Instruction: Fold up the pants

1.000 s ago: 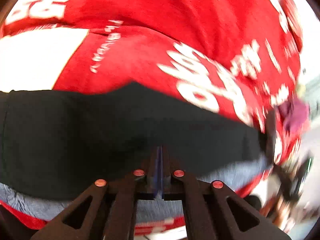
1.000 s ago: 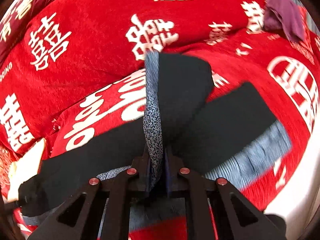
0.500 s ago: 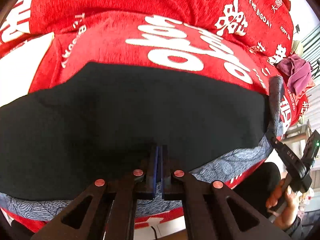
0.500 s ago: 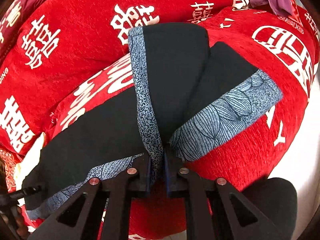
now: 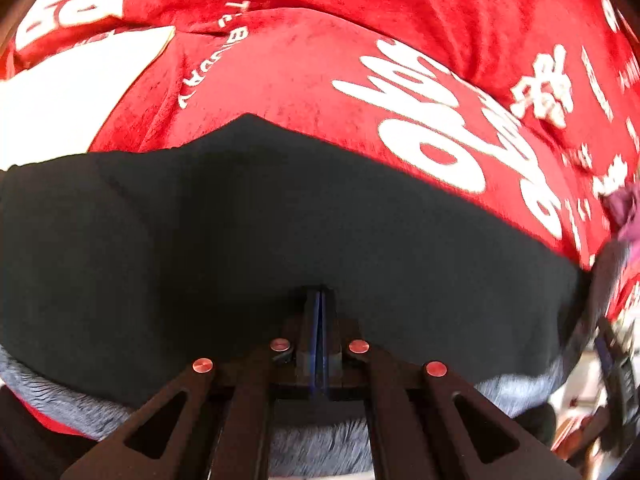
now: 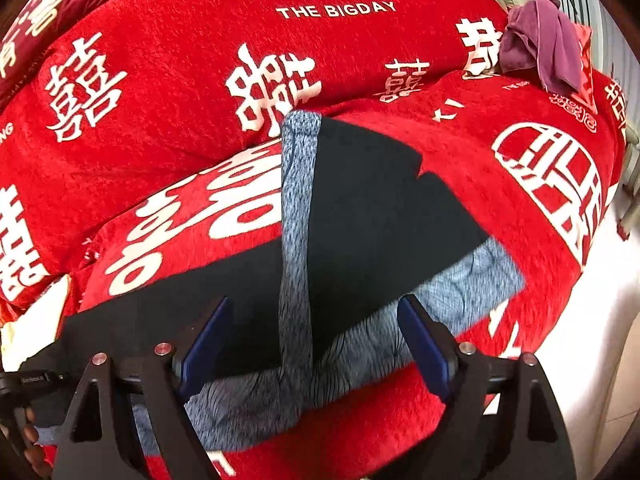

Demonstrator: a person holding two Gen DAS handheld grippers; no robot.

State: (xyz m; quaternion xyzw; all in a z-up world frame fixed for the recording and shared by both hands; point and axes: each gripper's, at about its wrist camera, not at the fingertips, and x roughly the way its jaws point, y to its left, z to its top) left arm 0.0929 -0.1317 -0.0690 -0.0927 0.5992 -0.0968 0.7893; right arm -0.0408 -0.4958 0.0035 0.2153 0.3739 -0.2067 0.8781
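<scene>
Pants part-folded on the red blanket; one claw holding, one released.

The pants (image 6: 372, 208) lie on the red blanket (image 6: 168, 56), long axis running left from the folded-over leg. The right claw (image 6: 312, 344) stands spread wide, empty, directly over the patterned side stripe (image 6: 296, 240). The left claw (image 5: 319, 332) is clenched on the black cloth at the far end, judged the anchoring hand.

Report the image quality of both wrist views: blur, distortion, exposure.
Left wrist view: the right edge smears with motion blur, the white patch at left is blown out, and the pants read as flat black. Right wrist view: sharper, though the pants' grey band is softened; fisheye bows the red blanket; the white surface at right is overexposed.
</scene>
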